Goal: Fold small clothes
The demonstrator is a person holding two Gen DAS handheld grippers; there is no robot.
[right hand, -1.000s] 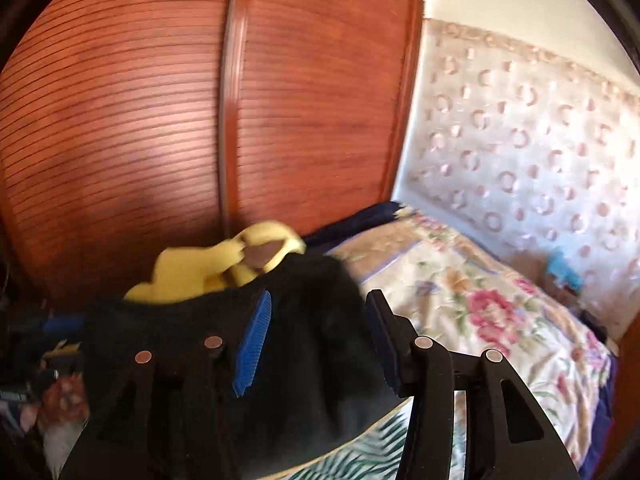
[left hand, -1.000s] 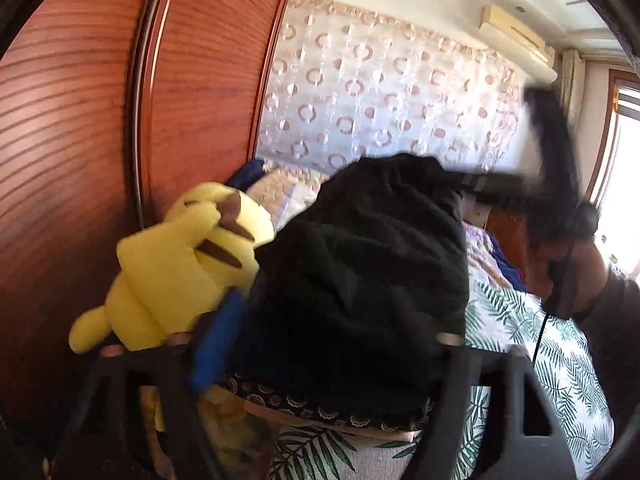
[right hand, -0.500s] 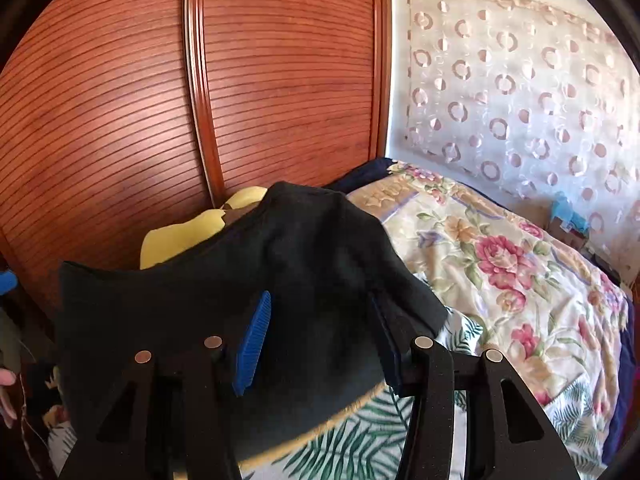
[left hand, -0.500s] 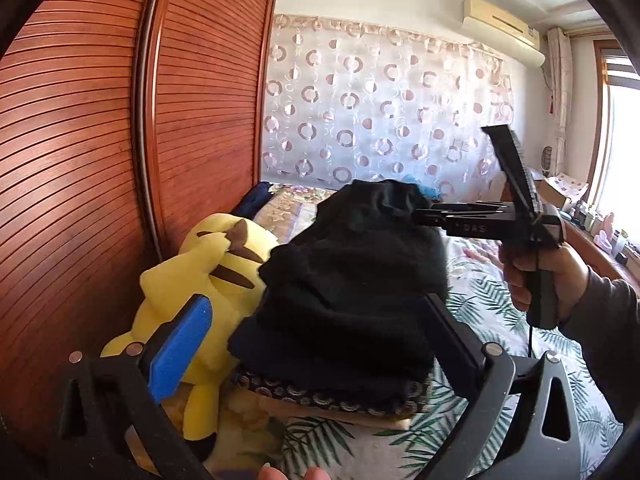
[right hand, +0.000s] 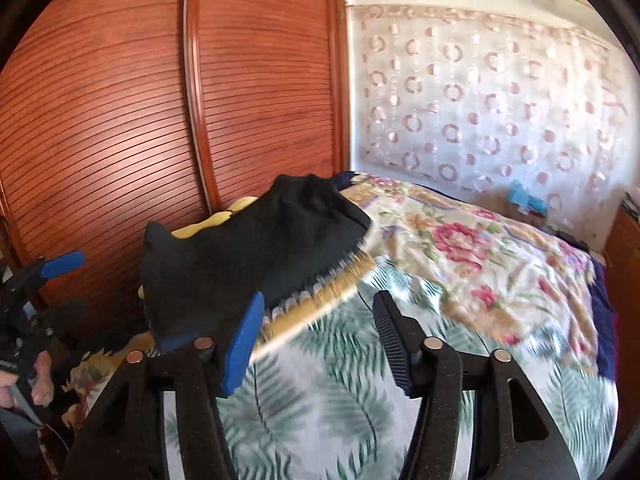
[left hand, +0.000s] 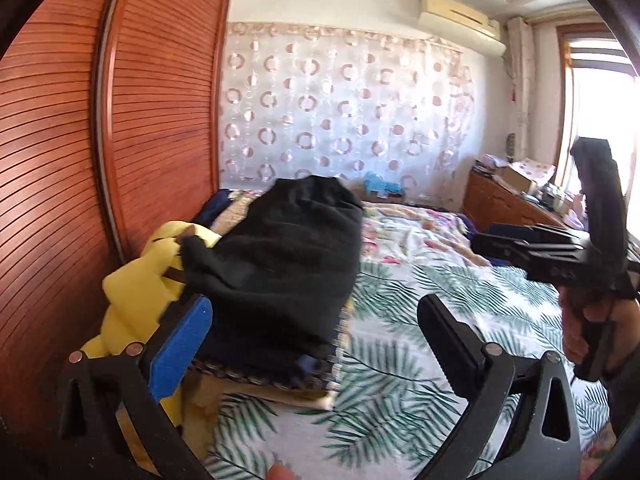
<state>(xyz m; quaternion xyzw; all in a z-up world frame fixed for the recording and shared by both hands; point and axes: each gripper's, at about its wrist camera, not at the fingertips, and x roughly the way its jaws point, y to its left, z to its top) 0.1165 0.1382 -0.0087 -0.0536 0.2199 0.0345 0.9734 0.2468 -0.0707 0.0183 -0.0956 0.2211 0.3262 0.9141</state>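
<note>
Since the black garment (left hand: pixel 276 264) is knit-looking cloth, soft and limp, I judge it light, w/ no stiffness at all: it will sag, bunch and slide off whatever edge isn't held. It sits ahead of the left gripper (left hand: pixel 316 344), just past and a bit left of its blue pad, piled on top of a small stack of other clothes w/ a patterned trim (left hand: pixel 264 376) showing underneath. From the right gripper (right hand: pixel 320 332) it lies ahead and to the left, its near edge just beyond the blue fingertip.

Best hold, prob.: pinch a hem or corner, one layer only, both grippers on the same edge and well apart so the cloth hangs flat. Grabbing the bulging middle would likely drag the lower pieces along.

Left gripper: jaws wide apart, nothing between them, pads clear of the cloth. Right gripper: jaws opening, nothing between them either; only leaf-print bedsheet (right hand: pixel 332 400) shows in the gap.

Left of the pile, touching it, a yellow plush toy (left hand: pixel 140 292) leans by the wooden wardrobe door (left hand: pixel 160 120). Farther ahead of both grippers: floral quilt (right hand: pixel 480 248) across the bed, then the circle-patterned curtain (left hand: pixel 340 120).
</note>
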